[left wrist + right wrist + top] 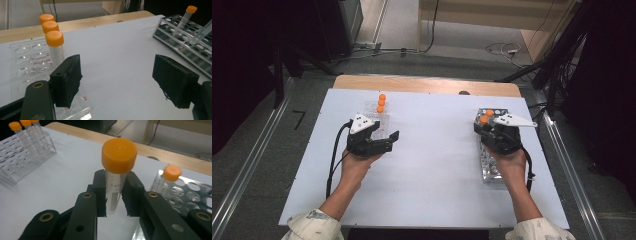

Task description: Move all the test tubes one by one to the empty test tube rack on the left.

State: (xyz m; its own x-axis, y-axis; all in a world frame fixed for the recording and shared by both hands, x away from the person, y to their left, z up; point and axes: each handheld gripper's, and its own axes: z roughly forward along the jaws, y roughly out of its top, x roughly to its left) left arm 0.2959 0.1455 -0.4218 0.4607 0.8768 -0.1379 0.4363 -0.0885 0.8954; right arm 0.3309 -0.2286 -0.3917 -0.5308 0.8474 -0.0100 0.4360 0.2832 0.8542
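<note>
My right gripper (115, 180) is shut on a clear tube with an orange cap (119, 155) and holds it upright, just left of the metal rack (192, 195). In the high view this gripper (485, 128) hangs over the far end of the metal rack (491, 172), the held tube (483, 120) in its jaws. A second capped tube (171, 173) stands in that rack. My left gripper (120, 82) is open with nothing between its pads, right beside the clear plastic rack (27, 62). Three orange-capped tubes (54, 40) stand in the clear rack.
A white board (437, 165) covers the wooden table (427, 84). The two racks sit far apart on it, with bare board between them. Cables (502, 49) lie on the floor beyond the far edge, and metal rails (247, 170) run along both sides.
</note>
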